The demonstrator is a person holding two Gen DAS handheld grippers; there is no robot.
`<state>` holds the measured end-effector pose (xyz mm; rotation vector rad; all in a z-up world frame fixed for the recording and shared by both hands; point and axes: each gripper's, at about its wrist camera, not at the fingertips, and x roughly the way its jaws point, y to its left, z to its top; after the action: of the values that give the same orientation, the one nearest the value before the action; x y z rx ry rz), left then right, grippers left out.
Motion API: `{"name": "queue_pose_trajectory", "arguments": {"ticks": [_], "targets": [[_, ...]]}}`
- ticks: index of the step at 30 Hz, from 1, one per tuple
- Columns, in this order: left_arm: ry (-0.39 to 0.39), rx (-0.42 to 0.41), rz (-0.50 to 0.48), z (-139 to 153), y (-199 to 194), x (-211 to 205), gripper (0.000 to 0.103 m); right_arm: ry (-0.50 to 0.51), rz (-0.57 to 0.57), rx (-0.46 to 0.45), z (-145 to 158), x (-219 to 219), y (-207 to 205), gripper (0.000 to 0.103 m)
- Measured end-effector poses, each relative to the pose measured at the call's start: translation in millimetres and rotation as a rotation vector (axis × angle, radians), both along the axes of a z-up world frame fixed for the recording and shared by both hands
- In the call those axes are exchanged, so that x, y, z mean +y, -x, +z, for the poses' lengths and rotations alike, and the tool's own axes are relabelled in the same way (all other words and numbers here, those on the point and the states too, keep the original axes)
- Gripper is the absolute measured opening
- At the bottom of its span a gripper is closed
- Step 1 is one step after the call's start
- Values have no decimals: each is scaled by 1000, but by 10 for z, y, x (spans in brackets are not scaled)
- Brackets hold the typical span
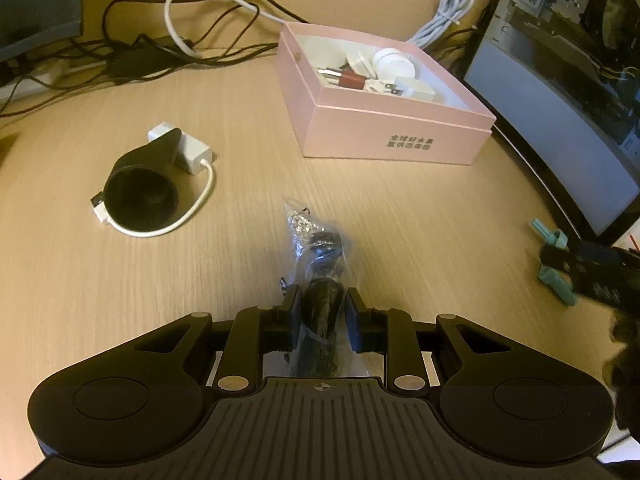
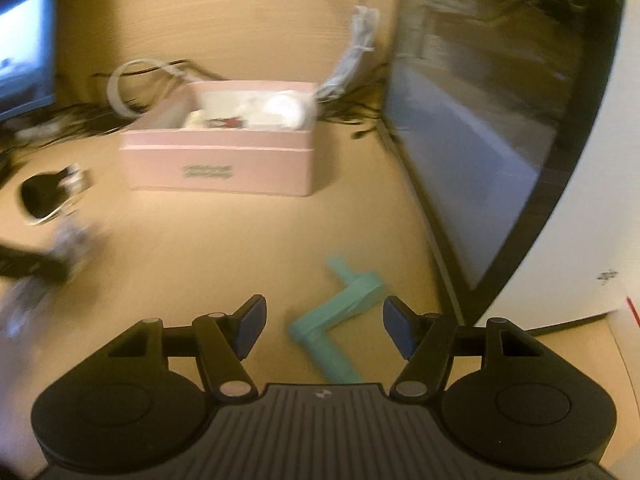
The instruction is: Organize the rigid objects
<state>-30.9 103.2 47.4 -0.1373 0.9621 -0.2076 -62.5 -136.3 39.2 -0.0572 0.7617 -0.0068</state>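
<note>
Closest to me, my left gripper (image 1: 323,316) has its jaws drawn in narrow around a clear plastic bag (image 1: 318,248) with dark parts inside. The pads sit at the bag's dark neck on either side, and I read that as a grip, though I cannot tell how firmly the pads bite. The bag's far end trails out ahead over the wooden desk (image 1: 420,220). My right gripper (image 2: 324,326) stands wide and holds nothing; the teal bent bracket (image 2: 340,320) lies on the desk between its jaws, touched by neither pad.

Further out on the left sits a black cone-shaped piece (image 1: 140,188) resting against a white charger (image 1: 188,152) with its short cable looped around. Beyond that is the pink box (image 1: 384,120), open-topped, already holding plugs and white adapters.

I judge the step in hand as carrying the bag to the box. To do it well I would lift before travelling so the loose end does not drag, approach over the near wall, and let go only when the bag hangs above the free space inside. The film is slippery, so I keep the squeeze steady. Farthest back lie tangled cables (image 1: 160,48) and a monitor (image 1: 560,100).
</note>
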Motion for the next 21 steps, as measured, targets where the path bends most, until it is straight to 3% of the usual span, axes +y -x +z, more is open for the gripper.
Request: {"name": "queue_pose_trajectory", "arguments": {"ticks": [2, 4, 5, 6, 8, 10, 12, 15, 21], "targets": [[-1, -2, -1, 0, 4, 0, 27, -27, -71, 20, -50, -28, -138, 65], [-3, 0, -2, 0, 7, -1, 27, -61, -82, 40, -94, -15, -238, 56], [-4, 1, -4, 1, 10, -3, 27, -75, -46, 47, -104, 5, -264, 43], [-6, 1, -5, 3, 14, -3, 27, -88, 19, 51, -106, 52, -262, 36], [-2, 0, -3, 0, 22, 4, 27, -76, 160, 43, -94, 168, -196, 36], [9, -4, 10, -5, 31, 18, 27, -1, 207, 19, -93, 264, -105, 38], [10, -5, 15, -3, 39, 18, 28, 47, 206, -1, -97, 305, -60, 52], [7, -4, 14, -1, 40, 16, 28, 17, 194, -29, -54, 313, -56, 65], [-5, -1, 6, 1, 47, 3, 28, 27, 270, -8, -124, 399, -220, 68]]}}
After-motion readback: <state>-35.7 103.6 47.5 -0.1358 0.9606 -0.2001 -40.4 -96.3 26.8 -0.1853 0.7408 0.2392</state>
